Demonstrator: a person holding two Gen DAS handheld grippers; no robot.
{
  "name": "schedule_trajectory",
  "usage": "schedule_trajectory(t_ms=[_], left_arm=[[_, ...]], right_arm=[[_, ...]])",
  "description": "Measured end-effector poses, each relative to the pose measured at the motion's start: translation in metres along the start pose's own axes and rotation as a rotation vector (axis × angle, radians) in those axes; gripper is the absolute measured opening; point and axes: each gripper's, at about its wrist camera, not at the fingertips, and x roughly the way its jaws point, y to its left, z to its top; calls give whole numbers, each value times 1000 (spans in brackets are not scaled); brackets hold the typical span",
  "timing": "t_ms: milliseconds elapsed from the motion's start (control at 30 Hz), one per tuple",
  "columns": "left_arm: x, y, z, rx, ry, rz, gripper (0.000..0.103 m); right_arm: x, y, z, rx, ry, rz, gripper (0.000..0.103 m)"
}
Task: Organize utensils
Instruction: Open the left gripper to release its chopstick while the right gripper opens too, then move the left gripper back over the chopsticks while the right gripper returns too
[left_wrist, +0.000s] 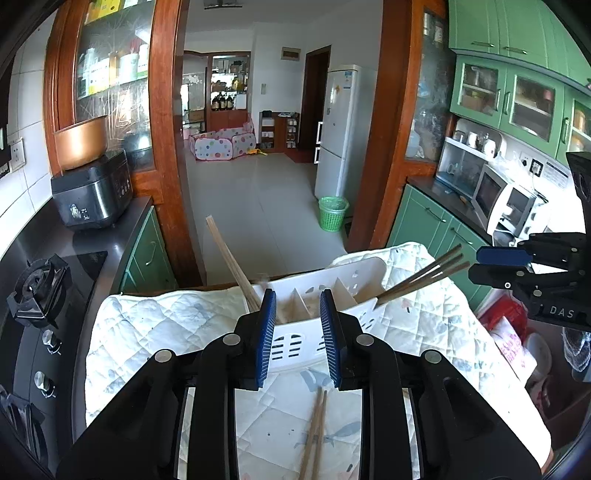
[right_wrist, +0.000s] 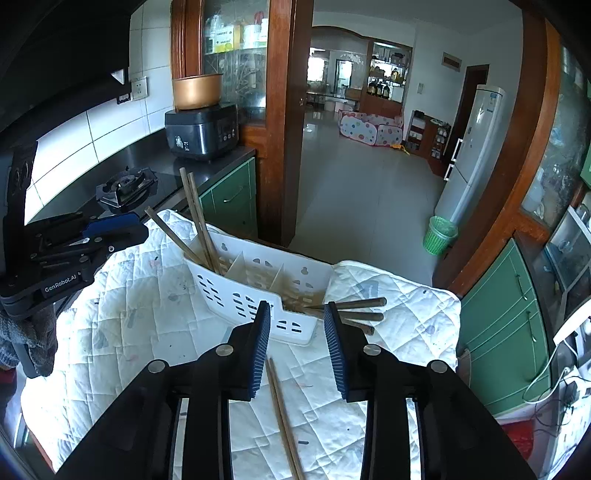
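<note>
Two loose chopsticks (left_wrist: 316, 432) lie on the quilted cloth (left_wrist: 155, 325) beneath my left gripper (left_wrist: 297, 334), whose jaws stand parted and empty. My right gripper (right_wrist: 297, 343) is likewise spread, holding nothing. Beyond, I note the white divided utensil caddy (right_wrist: 258, 291), chopsticks leaning in both end compartments.

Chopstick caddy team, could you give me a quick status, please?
Both tongs open, empty. Caddy holds chopsticks at both ends. One pair loose on cloth. Nothing blocking.
</note>
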Motion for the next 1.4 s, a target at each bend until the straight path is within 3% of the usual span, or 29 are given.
schedule_trajectory(t_ms=[300, 533, 900, 1267, 1400], left_arm=[[-20, -6, -15, 9, -22, 21, 31], [-34, -9, -38, 13, -23, 50, 42], [-30, -3, -83, -19, 40, 59, 44], [-13, 4, -133, -37, 140, 61, 44], [-7, 7, -155, -42, 185, 62, 44]], right_arm=[[-21, 5, -21, 3, -44, 4, 37], [-26, 11, -50, 20, -61, 3, 42], [-4, 12, -116, 82, -9, 38, 42], [15, 16, -180, 59, 59, 23, 42], [22, 16, -201, 51, 88, 26, 35]])
